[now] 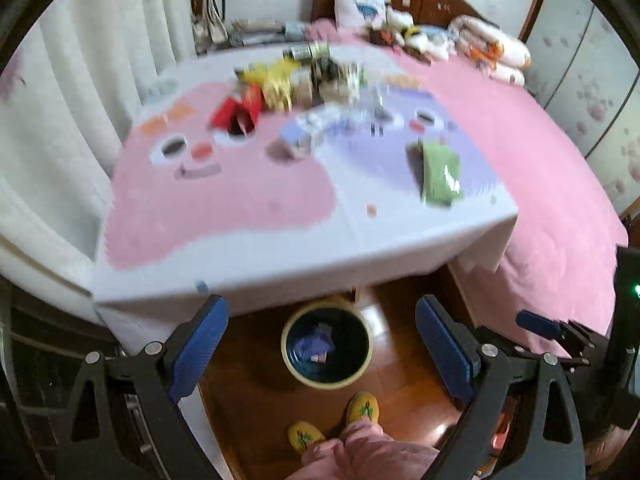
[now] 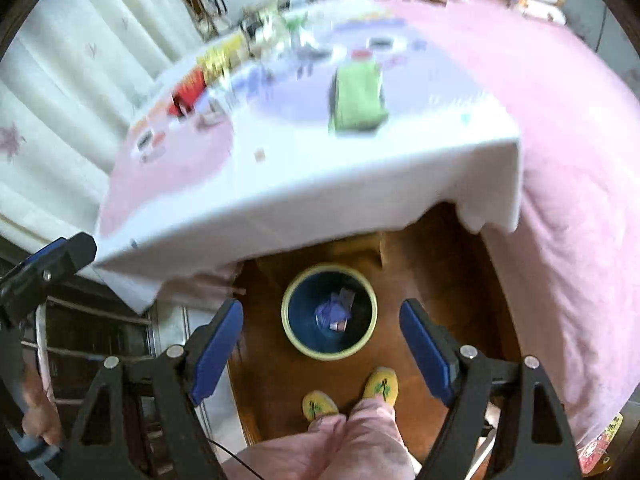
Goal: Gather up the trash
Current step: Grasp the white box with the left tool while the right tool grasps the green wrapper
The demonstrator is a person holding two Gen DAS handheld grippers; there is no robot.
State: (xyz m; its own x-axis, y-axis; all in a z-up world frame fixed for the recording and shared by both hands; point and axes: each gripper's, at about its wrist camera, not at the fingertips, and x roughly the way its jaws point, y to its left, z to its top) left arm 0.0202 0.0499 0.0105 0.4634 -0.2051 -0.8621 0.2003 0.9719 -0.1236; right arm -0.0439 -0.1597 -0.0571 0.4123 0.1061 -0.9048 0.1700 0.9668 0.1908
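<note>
A: How far is the collecting now?

B: I think it has only begun. The trash bin [image 2: 329,317] stands on the wooden floor [image 2: 432,264], just in front of the desk [image 1: 248,256], and inside it lie a purple crumpled piece [image 2: 334,312] and one or two small scraps. The rest is not yet collected.

A: What is left on the desk?

B: A green packet [image 1: 438,174] lies alone near the front right corner. Further back there is a pile: a red wrapper [image 1: 236,114], a yellow wrapper [image 1: 276,80], and other pieces too blurred to name.

A: And the grippers?

B: The left gripper [image 1: 322,344] has its fingers spread wide and holds nothing. The right gripper [image 2: 322,340] is the same, spread and empty. Both hang above the bin.
</note>
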